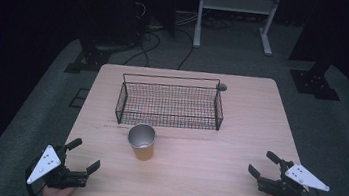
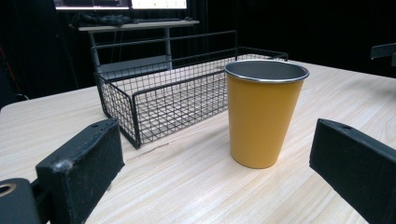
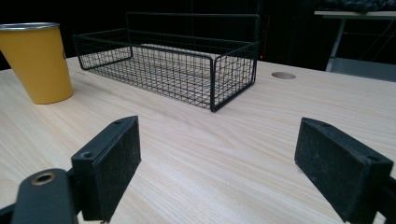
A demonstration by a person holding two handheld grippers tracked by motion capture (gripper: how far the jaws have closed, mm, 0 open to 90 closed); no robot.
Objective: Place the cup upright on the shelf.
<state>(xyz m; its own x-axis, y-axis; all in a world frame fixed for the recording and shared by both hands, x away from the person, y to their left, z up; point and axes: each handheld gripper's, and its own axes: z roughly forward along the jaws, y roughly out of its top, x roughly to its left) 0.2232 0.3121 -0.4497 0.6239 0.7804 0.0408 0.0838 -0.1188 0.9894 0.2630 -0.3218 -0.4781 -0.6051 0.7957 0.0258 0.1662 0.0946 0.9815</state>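
Yellow cup (image 1: 141,142) stands upright at table (image 1: 239,131) centre, just at 6 o'clock of wire basket (image 1: 170,101). Left gripper (image 1: 80,153) at 8 o'clock, right gripper (image 1: 263,163) at 4 o'clock; both w/ jaws wide, nothing held.

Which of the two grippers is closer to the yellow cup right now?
The left gripper. The yellow cup stands left of the table's middle, in front of the wire basket; the right gripper sits farther off by the right edge.
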